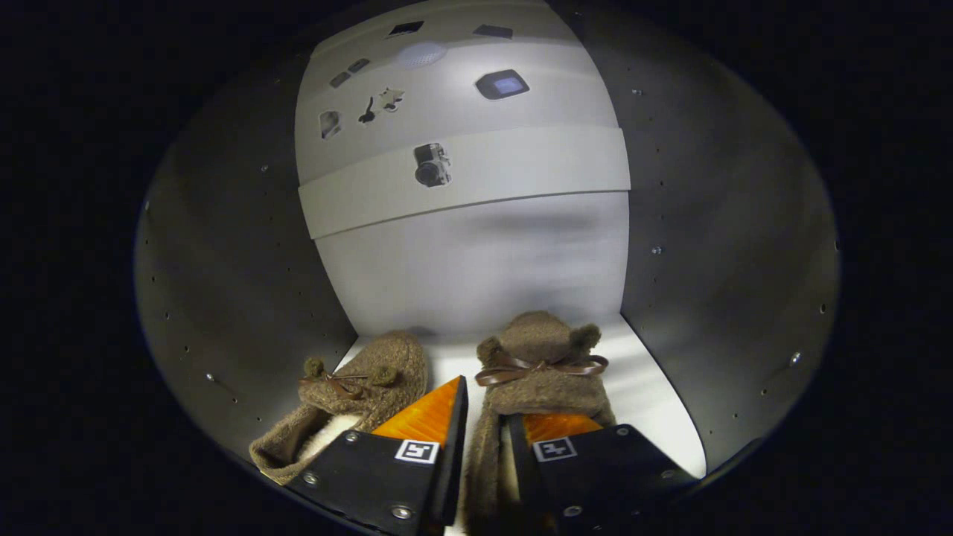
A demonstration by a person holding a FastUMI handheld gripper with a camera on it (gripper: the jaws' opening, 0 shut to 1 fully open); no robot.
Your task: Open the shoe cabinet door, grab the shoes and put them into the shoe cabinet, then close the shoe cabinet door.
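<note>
**Stickers and small fittings on the far pale panels**

A camera sticker [432,164] sits on the lowest pale band [536,167], left of its middle. On the band farther up, a dark rounded square with a bluish face [502,84] lies to the right. To the left are a star-shaped sticker [390,99], a small black figure [367,111] just beside it, and a small grey picture [330,123] farther left. Beyond these is a round white disc [421,53], with two small dark patches [348,72] to its left. Farthest off are two dark rectangles: one on the left [406,28] and one on the right [493,31]. Their detail is too small to tell.
</note>
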